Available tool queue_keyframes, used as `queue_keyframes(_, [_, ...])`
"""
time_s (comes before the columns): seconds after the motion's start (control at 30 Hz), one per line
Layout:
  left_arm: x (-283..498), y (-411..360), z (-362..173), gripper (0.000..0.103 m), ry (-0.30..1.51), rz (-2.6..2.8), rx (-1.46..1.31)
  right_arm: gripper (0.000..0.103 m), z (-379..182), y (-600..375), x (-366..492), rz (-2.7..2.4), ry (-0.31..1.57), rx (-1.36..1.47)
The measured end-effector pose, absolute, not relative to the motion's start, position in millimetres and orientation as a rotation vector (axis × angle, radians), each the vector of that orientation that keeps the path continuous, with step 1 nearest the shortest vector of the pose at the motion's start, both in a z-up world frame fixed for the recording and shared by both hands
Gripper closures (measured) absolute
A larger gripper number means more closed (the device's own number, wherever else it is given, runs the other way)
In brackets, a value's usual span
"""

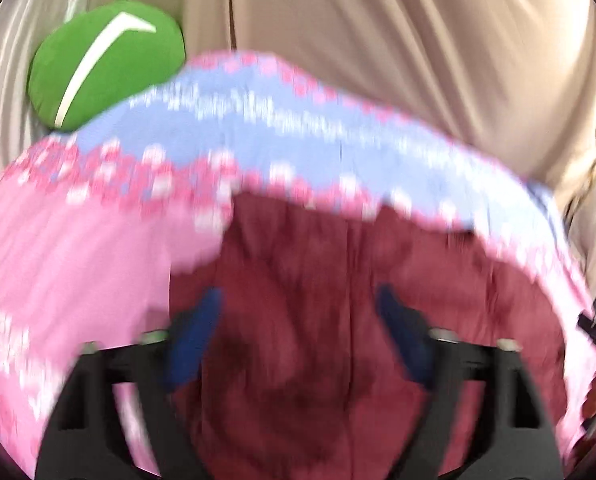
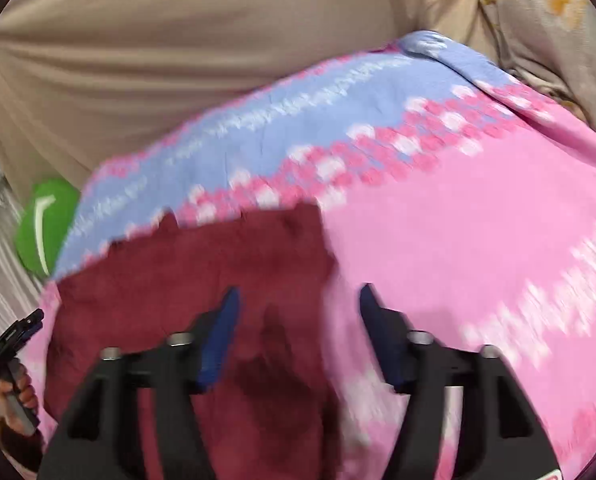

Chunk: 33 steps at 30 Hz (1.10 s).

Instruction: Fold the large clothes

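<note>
The maroon garment [image 1: 318,320] lies spread on a pink and blue patterned sheet [image 2: 478,240] over the bed, a green cushion [image 1: 105,68] beyond. Both the left gripper [image 1: 298,328] and right gripper [image 2: 298,332] hover above it, fingers wide, holding nothing. It looks soft, limp and light; pinch at an edge or corner.

Large cloth garment [image 1: 69,264]: bubblegum pink ground, periwinkle-blue band across frame centre, white flecked streaks, darker pink and white dotted border. Its other face [image 1: 298,280], lower centre: plain maroon. Round plush cushion [image 1: 105,68], upper left: bright green, one curved white stripe. Draped sheet [image 2: 177,60], top: plain beige. Gripper pads [image 2: 221,336], bottom: dark blue on black.
</note>
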<state>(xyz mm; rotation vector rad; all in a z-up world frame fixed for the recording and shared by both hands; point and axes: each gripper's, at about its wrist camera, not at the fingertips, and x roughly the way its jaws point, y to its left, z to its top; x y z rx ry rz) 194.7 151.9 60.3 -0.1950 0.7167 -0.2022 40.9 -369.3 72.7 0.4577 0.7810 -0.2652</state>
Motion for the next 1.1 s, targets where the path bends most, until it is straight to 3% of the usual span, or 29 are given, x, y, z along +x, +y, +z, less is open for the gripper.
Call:
queue_keyframes(0.2, [270,158,36,0.007,0.87,-0.221,-0.289,0.04,35,-388,103,-0.275,0.903,0.541])
queue_keyframes(0.23, [280,159,27,0.014,0.898,-0.213,-0.294,0.049,30,-385,108,-0.282,0.919,0.541])
queue_keyframes(0.27, [284,159,18,0.024,0.919,-0.199,-0.301,0.075,25,-381,116,-0.274,0.931,0.54])
queue_keyframes(0.33, [286,159,9,0.073,0.954,-0.205,-0.291,0.096,25,-374,125,-0.239,0.939,0.527])
queue_keyframes(0.37, [284,161,10,0.095,0.953,-0.202,-0.299,0.098,33,-367,128,-0.225,0.913,0.507])
queue_keyframes(0.57, [267,182,38,0.098,0.833,-0.12,-0.277,0.099,95,-333,133,-0.168,0.684,0.398])
queue_keyframes(0.63, [273,179,24,0.098,0.871,-0.073,-0.223,0.099,82,-335,143,-0.214,0.726,0.383])
queue_keyframes(0.77, [284,177,-12,0.096,0.915,-0.043,-0.212,0.099,1,-354,163,-0.324,0.952,0.382])
queue_keyframes(0.87, [281,173,-8,0.094,0.897,-0.011,-0.182,0.096,5,-364,157,-0.34,0.936,0.428])
queue_keyframes(1.1, [212,131,81,0.088,0.666,-0.021,-0.077,0.087,84,-305,105,-0.259,0.766,0.297])
